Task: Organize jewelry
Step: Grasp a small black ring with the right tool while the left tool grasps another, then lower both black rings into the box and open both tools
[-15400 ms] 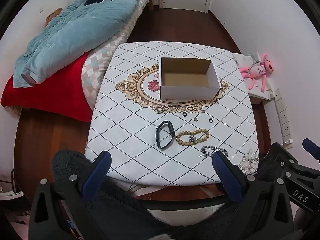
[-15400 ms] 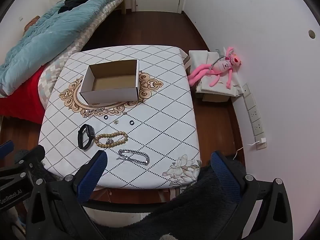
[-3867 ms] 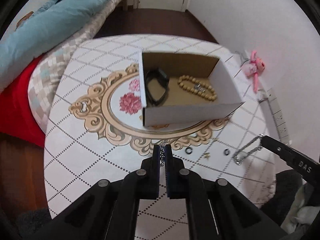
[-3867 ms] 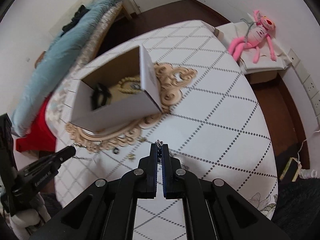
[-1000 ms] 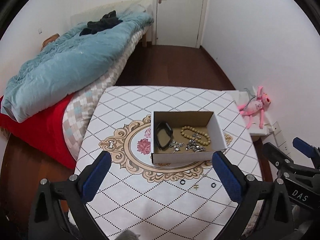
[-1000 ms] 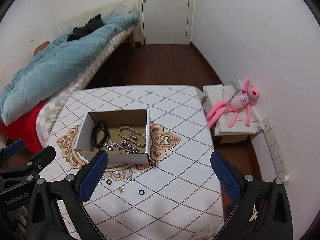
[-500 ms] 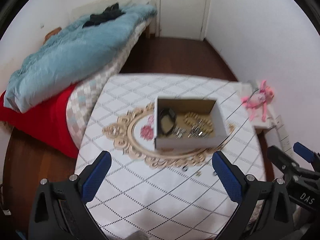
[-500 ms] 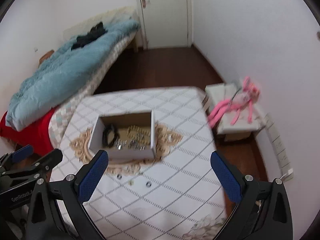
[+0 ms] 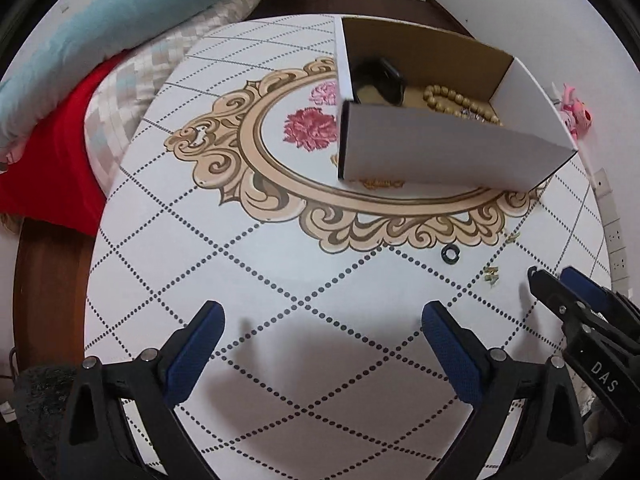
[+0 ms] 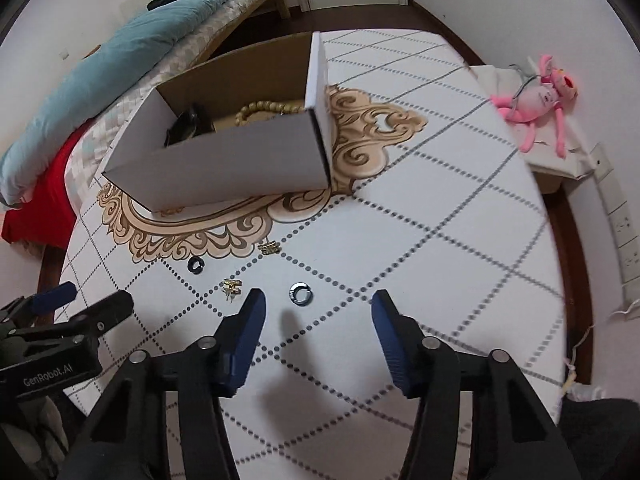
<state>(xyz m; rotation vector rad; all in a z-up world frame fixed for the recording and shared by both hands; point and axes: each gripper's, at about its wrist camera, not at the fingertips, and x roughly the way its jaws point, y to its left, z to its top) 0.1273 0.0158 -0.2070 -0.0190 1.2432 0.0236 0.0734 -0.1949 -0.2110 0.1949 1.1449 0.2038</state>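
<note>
A white cardboard box stands on the patterned table and holds a black band and a wooden bead bracelet. On the table in front of it lie a black ring, a silver ring and two small gold earrings. My left gripper is open and empty, low over the table, left of the black ring. My right gripper is open and empty, just short of the silver ring.
A bed with a blue quilt and red sheet lies to the left. A pink plush toy sits on a low stand to the right. Wall sockets are on the right wall.
Both grippers have dropped from high above the table to just over its front part, close to the loose rings and earrings. Both stay open.
</note>
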